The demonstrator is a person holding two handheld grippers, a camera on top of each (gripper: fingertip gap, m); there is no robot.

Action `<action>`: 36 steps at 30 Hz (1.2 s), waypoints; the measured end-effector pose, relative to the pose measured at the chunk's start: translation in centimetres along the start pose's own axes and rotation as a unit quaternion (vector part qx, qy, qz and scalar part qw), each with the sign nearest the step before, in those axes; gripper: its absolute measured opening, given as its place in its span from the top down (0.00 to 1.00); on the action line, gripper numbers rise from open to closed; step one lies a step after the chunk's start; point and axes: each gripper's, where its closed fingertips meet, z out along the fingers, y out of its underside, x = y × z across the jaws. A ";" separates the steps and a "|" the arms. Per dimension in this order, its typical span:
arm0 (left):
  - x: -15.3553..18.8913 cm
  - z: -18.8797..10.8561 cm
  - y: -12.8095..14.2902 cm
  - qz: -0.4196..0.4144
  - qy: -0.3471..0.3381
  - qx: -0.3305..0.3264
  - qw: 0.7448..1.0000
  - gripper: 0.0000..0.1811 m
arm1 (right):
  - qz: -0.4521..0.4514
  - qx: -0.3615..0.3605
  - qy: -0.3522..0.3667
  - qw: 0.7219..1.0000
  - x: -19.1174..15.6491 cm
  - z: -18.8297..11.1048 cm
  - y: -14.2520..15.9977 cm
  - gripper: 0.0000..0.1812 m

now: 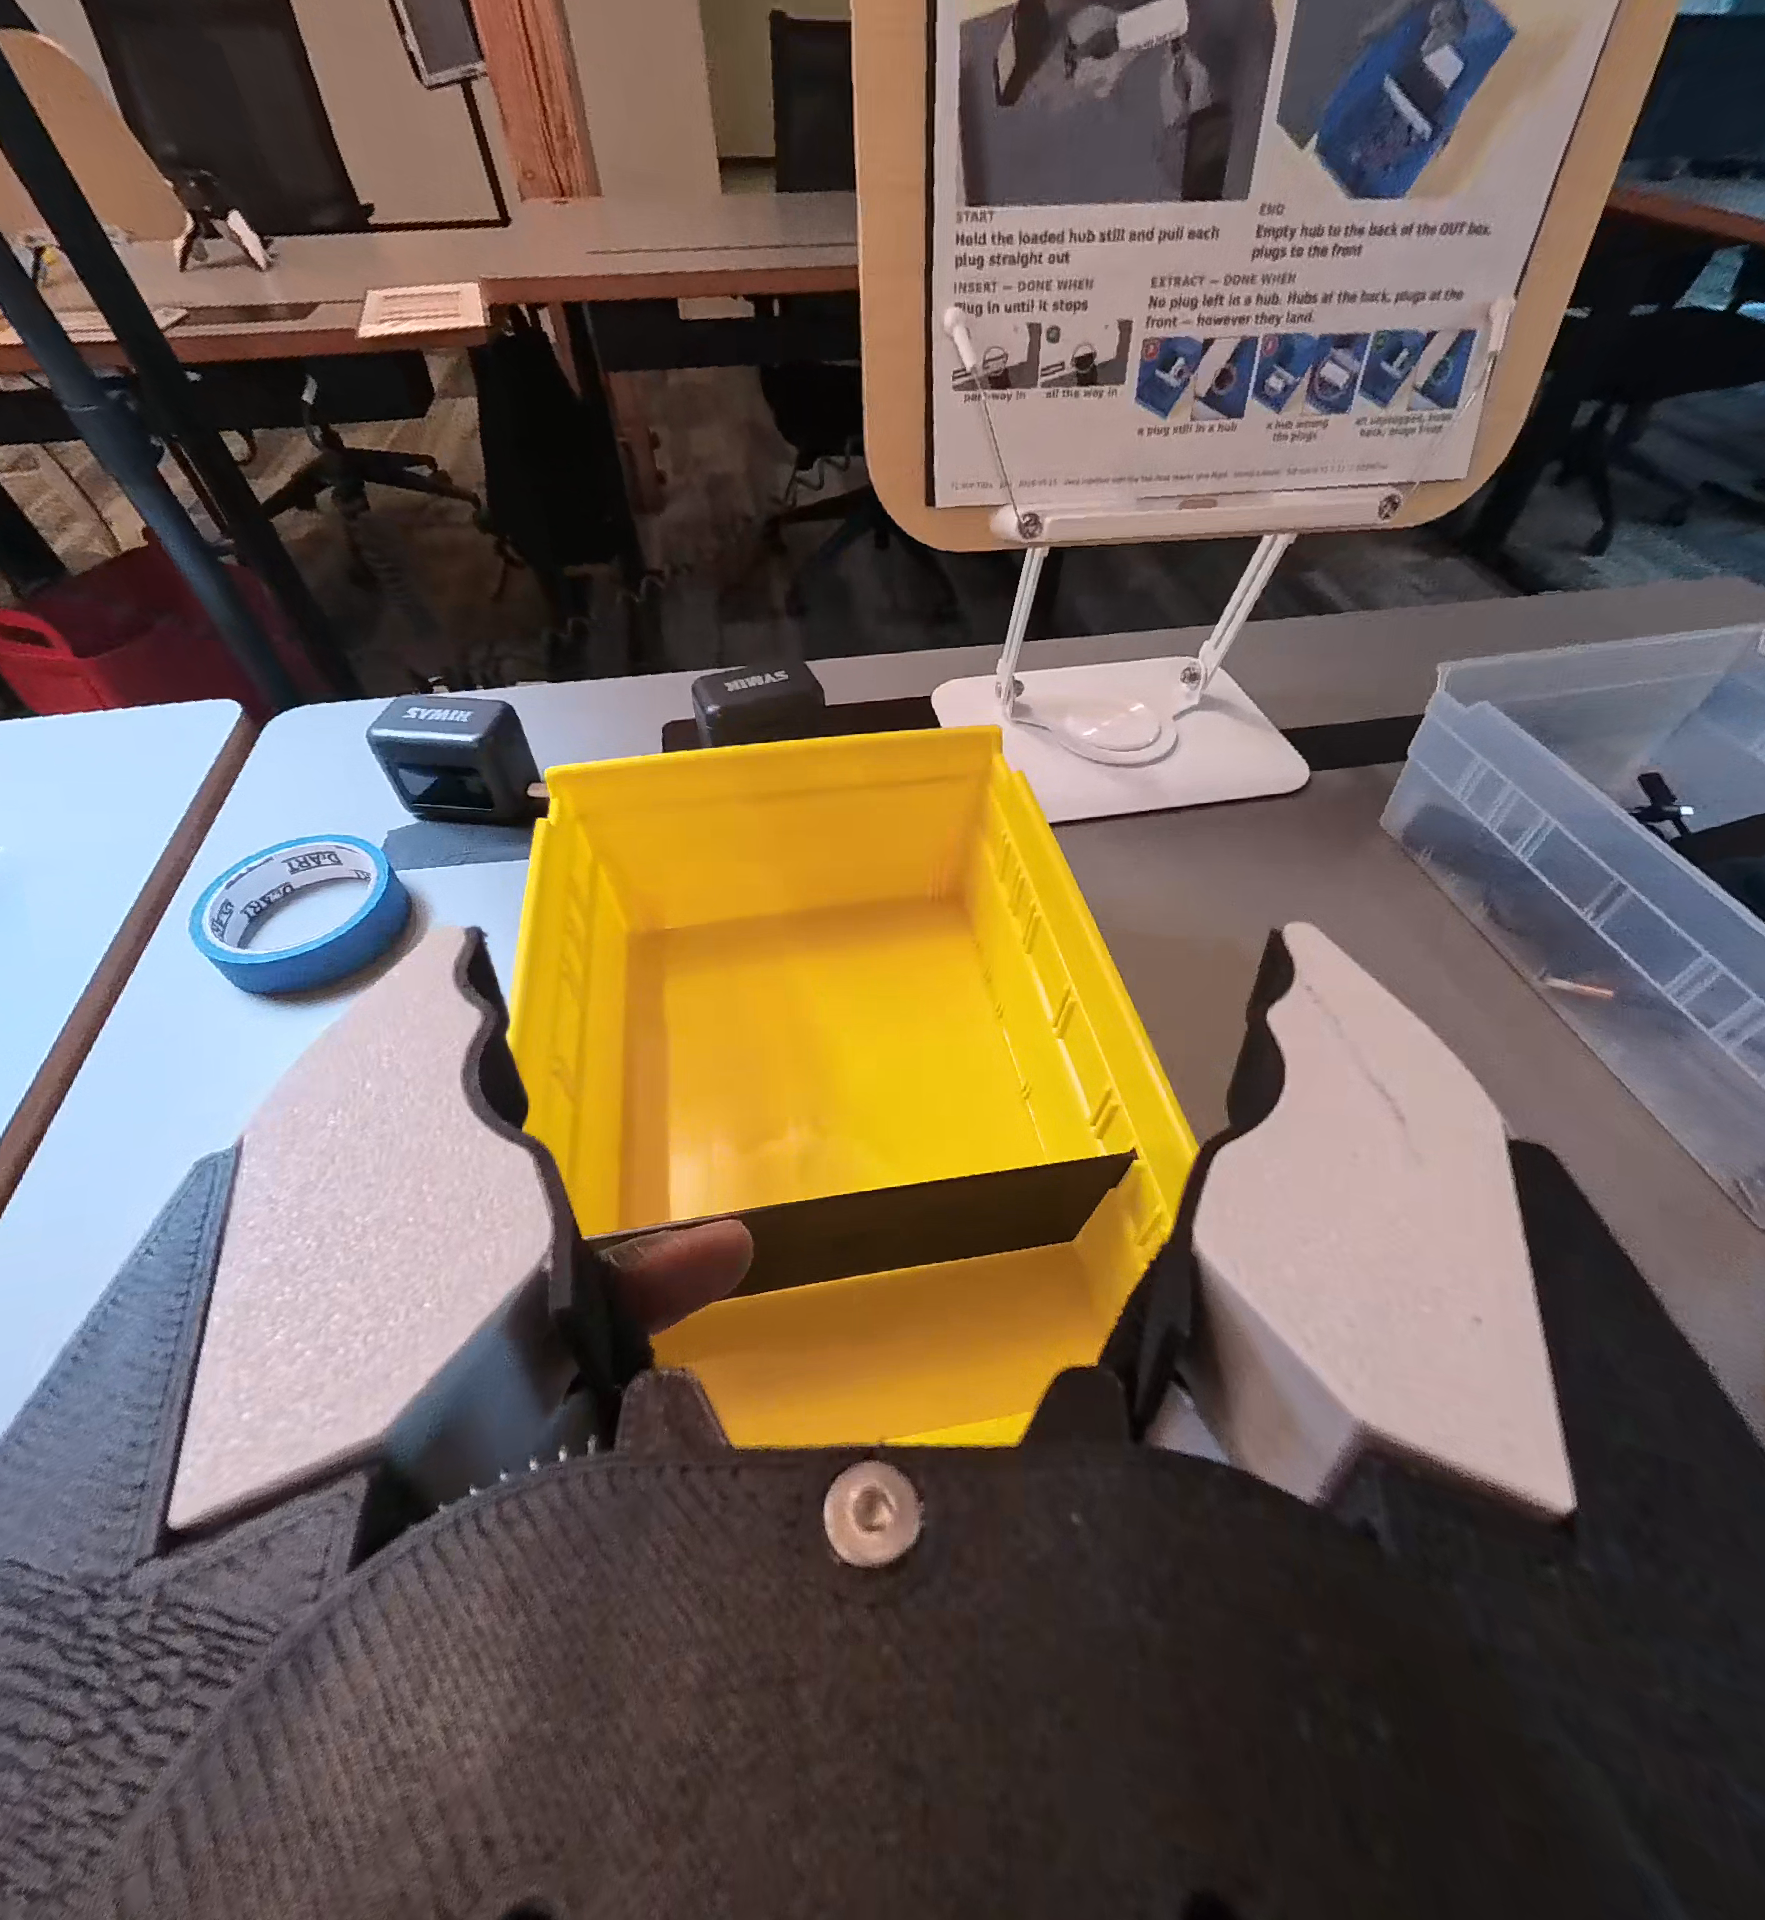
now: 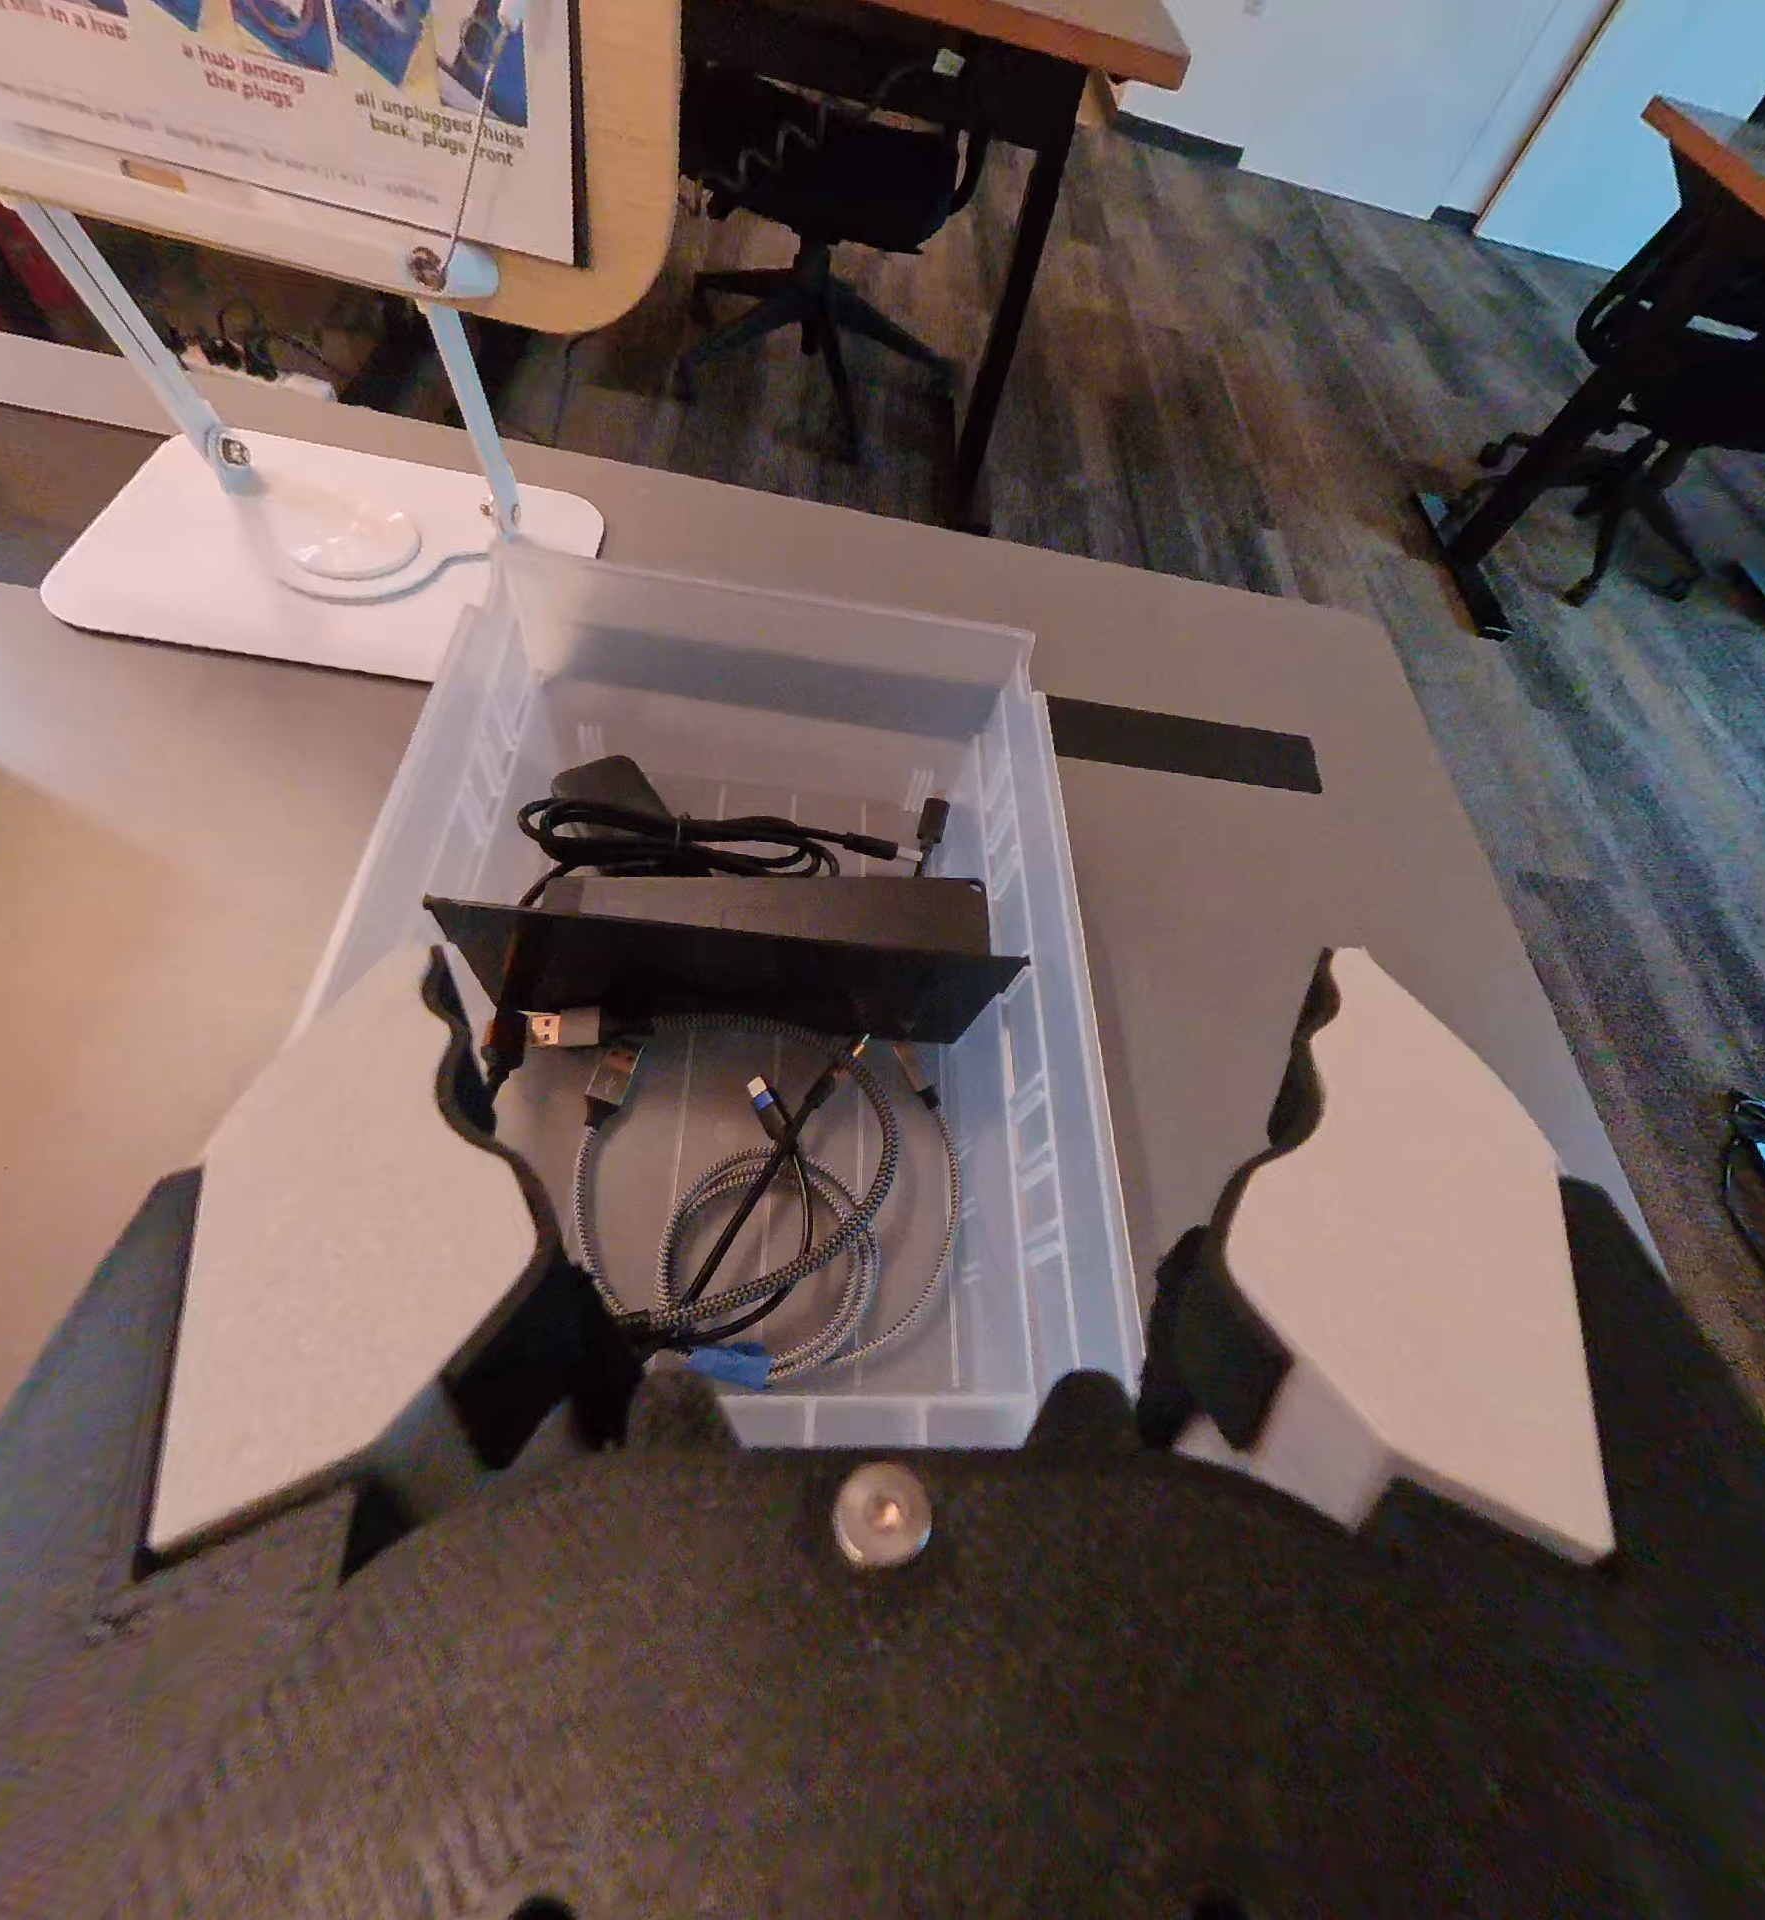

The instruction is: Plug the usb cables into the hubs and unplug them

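Note:
In the right wrist view a clear plastic bin (image 2: 1065,1143) holds a long black hub (image 2: 753,904) and a small black hub with a bundled cord (image 2: 608,790) behind a black divider (image 2: 732,982). Several braided usb cables (image 2: 784,1195) lie coiled in its front part. My right gripper (image 2: 878,997) is open and empty above the bin. In the left wrist view an empty yellow bin (image 1: 587,997) with a black divider (image 1: 919,1216) stands on the table. My left gripper (image 1: 878,966) is open and empty above it. A fingertip (image 1: 691,1268) shows by the left finger.
A blue tape roll (image 1: 301,914) and two small black cameras (image 1: 447,758) (image 1: 758,701) lie left of and behind the yellow bin. An instruction board on a white stand (image 1: 1117,748) stands at the back. The clear bin (image 1: 1636,935) is to the right.

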 end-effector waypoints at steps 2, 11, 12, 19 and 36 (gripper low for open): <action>0.3 0.1 0.1 0.003 0.002 0.000 1.000 0.27 | -0.001 0.001 0.003 1.000 0.0 -0.1 -0.1 0.20; 0.9 0.3 0.9 0.015 -0.002 -0.006 1.000 0.28 | -0.008 0.013 0.008 1.000 -0.3 -0.5 -0.3 0.20; 1.0 0.4 1.0 0.016 -0.002 -0.007 1.000 0.28 | -0.009 0.012 0.008 1.000 -0.4 -0.5 -0.3 0.20; 1.5 0.4 1.6 0.025 -0.016 -0.005 1.000 0.28 | -0.011 0.017 0.012 1.000 -0.7 -1.0 0.1 0.20; 6.6 -2.2 1.2 0.056 -0.039 0.069 0.995 0.30 | -0.039 0.118 0.001 0.992 -5.6 -6.3 -0.1 0.20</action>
